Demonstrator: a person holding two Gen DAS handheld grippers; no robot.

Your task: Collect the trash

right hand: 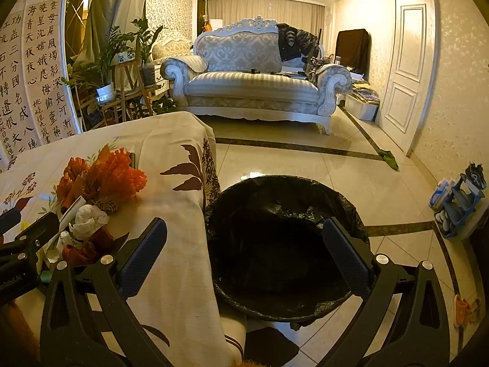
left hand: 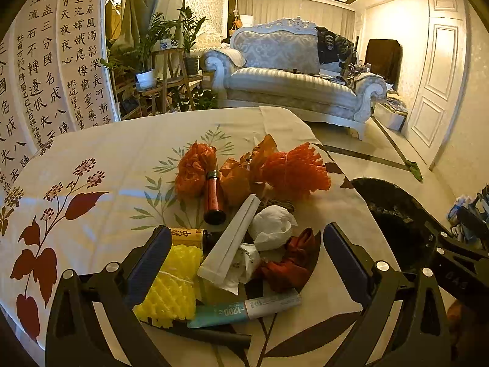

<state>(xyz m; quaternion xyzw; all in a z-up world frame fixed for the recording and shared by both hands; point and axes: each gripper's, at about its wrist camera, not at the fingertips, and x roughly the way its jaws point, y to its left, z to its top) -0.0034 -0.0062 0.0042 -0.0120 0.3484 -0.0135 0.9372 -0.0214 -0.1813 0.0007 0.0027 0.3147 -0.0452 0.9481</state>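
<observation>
Left claw (left hand: 247,263) gaped empty over trash pile on table (left hand: 107,153). Yellow foam net (left hand: 171,287) looked light, squashy; pinch mid-body. Right claw (right hand: 244,253) gaped empty above bin (right hand: 284,244).

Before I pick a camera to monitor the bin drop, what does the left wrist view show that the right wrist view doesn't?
Only the left wrist view shows the yellow foam fruit net, the teal printed tube and the red cylindrical bottle.

Only the right wrist view shows the whole mouth of the black-bag-lined trash bin on the floor beside the table, plus a blue rack.

Both show the crumpled white tissue, the orange foam net, the floral tablecloth and the white sofa.
</observation>
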